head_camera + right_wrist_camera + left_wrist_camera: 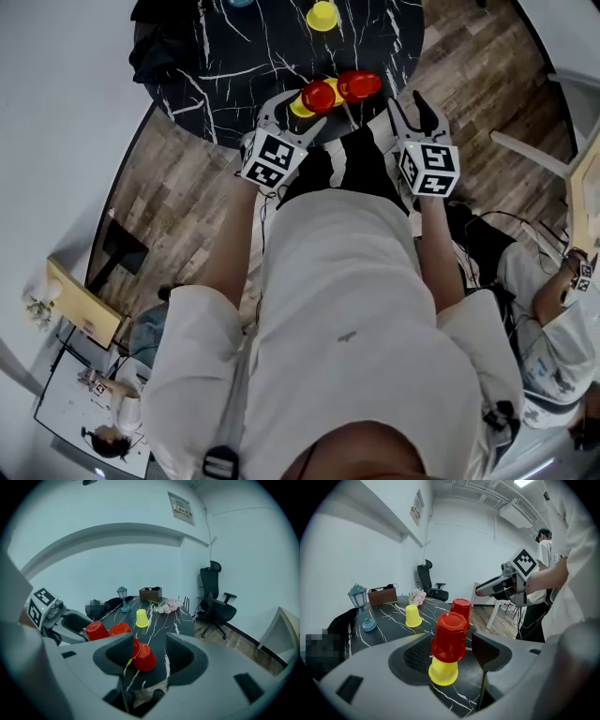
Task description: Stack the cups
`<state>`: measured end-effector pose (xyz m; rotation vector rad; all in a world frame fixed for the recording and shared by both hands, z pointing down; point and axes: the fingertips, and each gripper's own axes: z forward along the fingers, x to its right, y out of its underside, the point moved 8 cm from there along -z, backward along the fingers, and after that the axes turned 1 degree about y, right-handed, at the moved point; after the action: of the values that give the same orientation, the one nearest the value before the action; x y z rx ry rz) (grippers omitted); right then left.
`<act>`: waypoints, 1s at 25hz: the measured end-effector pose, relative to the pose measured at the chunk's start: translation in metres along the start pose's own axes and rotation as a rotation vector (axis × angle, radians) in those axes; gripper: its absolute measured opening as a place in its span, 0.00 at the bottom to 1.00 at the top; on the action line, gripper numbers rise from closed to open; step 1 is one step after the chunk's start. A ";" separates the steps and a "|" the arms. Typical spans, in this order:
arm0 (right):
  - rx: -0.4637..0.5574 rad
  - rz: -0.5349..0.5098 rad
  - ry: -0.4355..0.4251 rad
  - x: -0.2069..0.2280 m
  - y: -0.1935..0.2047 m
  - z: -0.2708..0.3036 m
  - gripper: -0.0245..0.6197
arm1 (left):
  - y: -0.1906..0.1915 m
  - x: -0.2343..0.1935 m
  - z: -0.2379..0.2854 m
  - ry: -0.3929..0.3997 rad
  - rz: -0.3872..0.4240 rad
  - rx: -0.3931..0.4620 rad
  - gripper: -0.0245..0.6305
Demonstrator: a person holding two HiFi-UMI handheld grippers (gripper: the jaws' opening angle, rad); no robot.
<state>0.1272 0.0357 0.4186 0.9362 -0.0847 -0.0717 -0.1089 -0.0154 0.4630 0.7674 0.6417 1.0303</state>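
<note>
An upturned red cup [450,637] sits stacked on an upturned yellow cup [442,672] near the front edge of the black marble table [234,56]. My left gripper [451,653] is open around this stack, with a gap between both pads and the cup. Just behind it stands another upturned red cup [461,609]. From above, the stack [317,97] lies at my left gripper [295,112], with the other red cup [359,85] beside it. My right gripper [411,108] hovers open and holds nothing. In the right gripper view its jaws frame a nearby red cup [144,657].
A lone upturned yellow cup [322,16] stands farther back on the table. A blue lantern [361,606], a brown box [382,595] and flowers [169,605] sit at the far side. An office chair [215,602] stands beyond. A person [553,309] sits at my right.
</note>
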 end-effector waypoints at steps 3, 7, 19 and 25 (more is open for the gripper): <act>-0.004 -0.026 -0.040 0.012 -0.010 0.018 0.38 | -0.003 0.001 -0.001 -0.034 -0.023 -0.012 0.44; -0.007 -0.052 -0.096 0.026 -0.024 0.043 0.38 | -0.009 0.004 -0.005 -0.075 -0.059 -0.003 0.44; -0.011 -0.200 -0.324 0.037 -0.071 0.123 0.38 | -0.042 0.024 -0.010 -0.229 -0.166 0.026 0.44; -0.029 -0.316 -0.457 0.026 -0.085 0.160 0.38 | -0.058 0.032 -0.013 -0.365 -0.254 0.071 0.44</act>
<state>0.1341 -0.1452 0.4456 0.8842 -0.3574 -0.5785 -0.0777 -0.0005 0.4055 0.8842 0.4475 0.6169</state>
